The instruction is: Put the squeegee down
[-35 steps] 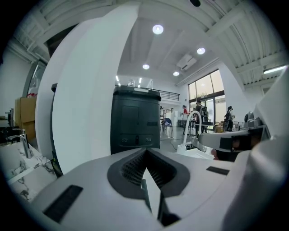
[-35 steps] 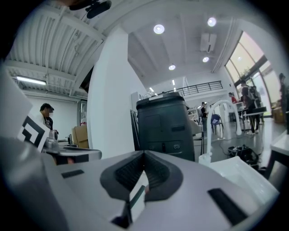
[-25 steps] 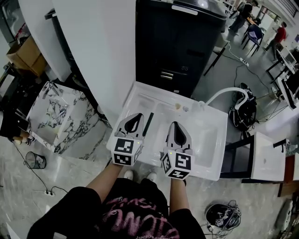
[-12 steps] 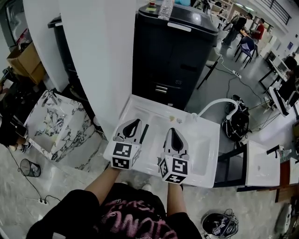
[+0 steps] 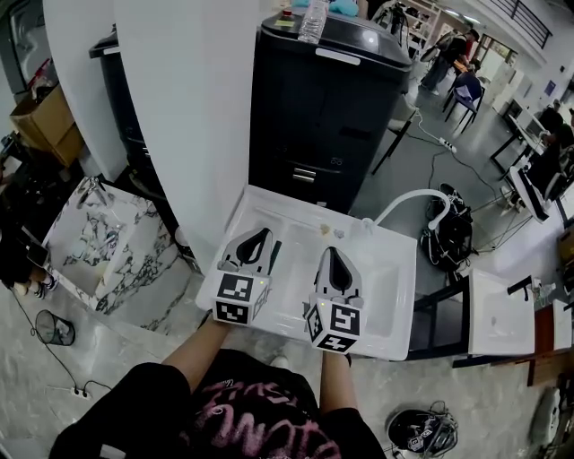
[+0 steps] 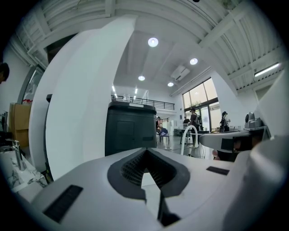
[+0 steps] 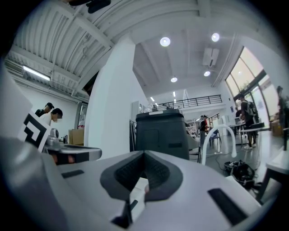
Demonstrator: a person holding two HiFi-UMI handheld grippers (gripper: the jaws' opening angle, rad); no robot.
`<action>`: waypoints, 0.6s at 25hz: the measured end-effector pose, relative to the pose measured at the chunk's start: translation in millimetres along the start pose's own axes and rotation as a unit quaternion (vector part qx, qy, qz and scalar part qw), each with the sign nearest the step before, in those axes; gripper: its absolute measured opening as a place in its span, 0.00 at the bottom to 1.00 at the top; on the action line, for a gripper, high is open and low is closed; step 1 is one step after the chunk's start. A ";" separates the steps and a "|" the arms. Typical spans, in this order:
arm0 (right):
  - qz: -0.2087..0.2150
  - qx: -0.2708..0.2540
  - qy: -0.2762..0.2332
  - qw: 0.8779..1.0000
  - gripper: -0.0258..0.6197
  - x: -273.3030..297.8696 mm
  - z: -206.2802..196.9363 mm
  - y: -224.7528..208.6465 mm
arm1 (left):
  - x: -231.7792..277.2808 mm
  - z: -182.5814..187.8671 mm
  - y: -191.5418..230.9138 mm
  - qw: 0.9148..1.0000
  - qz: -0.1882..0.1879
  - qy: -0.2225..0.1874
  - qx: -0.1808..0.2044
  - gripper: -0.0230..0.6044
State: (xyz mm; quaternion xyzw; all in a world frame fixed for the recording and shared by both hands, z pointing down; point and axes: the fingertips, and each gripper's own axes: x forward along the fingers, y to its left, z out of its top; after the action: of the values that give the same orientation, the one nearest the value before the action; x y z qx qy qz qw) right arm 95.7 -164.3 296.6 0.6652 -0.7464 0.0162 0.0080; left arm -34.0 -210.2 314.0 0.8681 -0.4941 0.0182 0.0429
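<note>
The squeegee (image 5: 273,256) showed only in the head view, as a thin dark bar lying flat on the white sink (image 5: 395,296), on the near left part of its top. Its blade and handle could not be told apart at that size, and its near end was cut off by the left gripper (image 5: 257,235), which hung just beside it on the left. Neither gripper view showed it at all.

Both grippers hovered over the near half of the sink, side by side. The left one's jaws were closed tip to tip with nothing gripped; the right gripper (image 5: 334,253) was the same — pads together, only pale sink surface showing through the gap behind the tips.

At the sink's far rim lay a few small pale bits (image 5: 332,231), too small to name. A white curved hose (image 5: 413,199) arched up from the far right corner. Behind the sink stood a black cabinet (image 5: 332,108) with a clear bottle (image 5: 311,20) on top, and a broad white pillar (image 5: 179,108) rose to the sink's left. Further left sat a marbled basin (image 5: 99,242). To the right, past the hose, a dark bag (image 5: 448,235) lay on the floor.
</note>
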 end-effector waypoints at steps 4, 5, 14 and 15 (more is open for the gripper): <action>-0.004 -0.001 -0.002 1.000 0.07 -0.8 0.6 -2.7 | -0.2 2.1 -0.6 1.000 0.000 -0.003 0.002 0.05; -0.004 -0.001 -0.001 1.000 0.07 -0.1 0.4 -3.1 | 0.0 3.7 -0.4 1.000 0.001 -0.006 0.004 0.05; -0.005 -0.002 -0.002 1.000 0.07 5.2 -3.1 -3.6 | 3.9 0.8 0.5 1.000 0.002 -0.005 0.007 0.05; -0.006 -0.001 -0.003 1.000 0.07 6.0 -3.4 -4.5 | 4.4 0.7 0.8 1.000 0.003 -0.006 0.007 0.05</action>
State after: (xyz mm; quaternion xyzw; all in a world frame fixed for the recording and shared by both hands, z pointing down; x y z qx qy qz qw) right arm 99.5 -170.6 300.2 0.6700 -0.7422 0.0133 0.0071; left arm -32.5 -214.5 313.7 0.8673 -0.4964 0.0169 0.0340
